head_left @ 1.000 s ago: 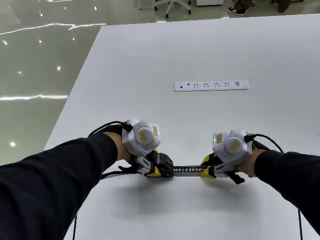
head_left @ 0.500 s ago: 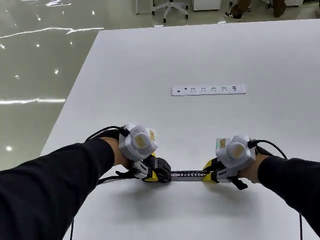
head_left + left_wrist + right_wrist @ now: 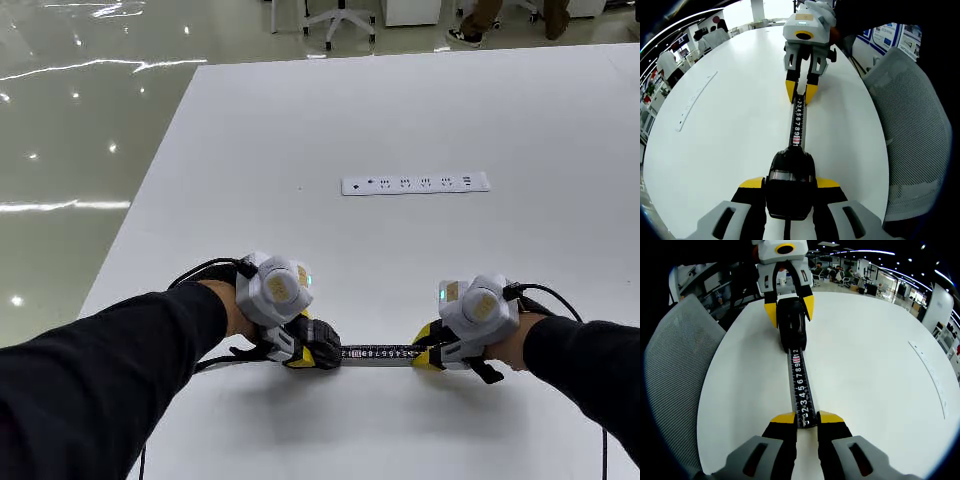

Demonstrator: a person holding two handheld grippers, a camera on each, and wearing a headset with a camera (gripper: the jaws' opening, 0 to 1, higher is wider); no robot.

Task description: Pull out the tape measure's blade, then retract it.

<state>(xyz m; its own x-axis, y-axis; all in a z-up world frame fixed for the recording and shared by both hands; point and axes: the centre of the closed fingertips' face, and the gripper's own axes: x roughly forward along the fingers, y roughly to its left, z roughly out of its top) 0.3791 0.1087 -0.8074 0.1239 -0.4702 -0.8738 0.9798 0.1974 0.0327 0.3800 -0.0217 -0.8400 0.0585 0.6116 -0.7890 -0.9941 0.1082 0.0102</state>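
Observation:
A black and yellow tape measure case (image 3: 318,346) lies on the white table (image 3: 400,120), and my left gripper (image 3: 303,352) is shut on it; the case (image 3: 790,181) sits between the yellow-tipped fingers in the left gripper view. A short length of blade (image 3: 377,352) with black numerals runs right from the case. My right gripper (image 3: 424,356) is shut on the blade's free end. In the right gripper view the blade (image 3: 799,380) leads from my right gripper (image 3: 804,416) up to the case (image 3: 791,322). In the left gripper view the blade (image 3: 797,120) reaches my right gripper (image 3: 800,91).
A white power strip (image 3: 414,184) lies flat on the table further back, well away from both hands. A grey mesh chair (image 3: 912,130) stands at the near table edge. Black cables trail from both grippers. The shiny floor lies beyond the table's left edge.
My right gripper has moved right with the blade's end, so more blade shows between the two grippers. The left gripper stays on the case. The camera has tilted slightly.

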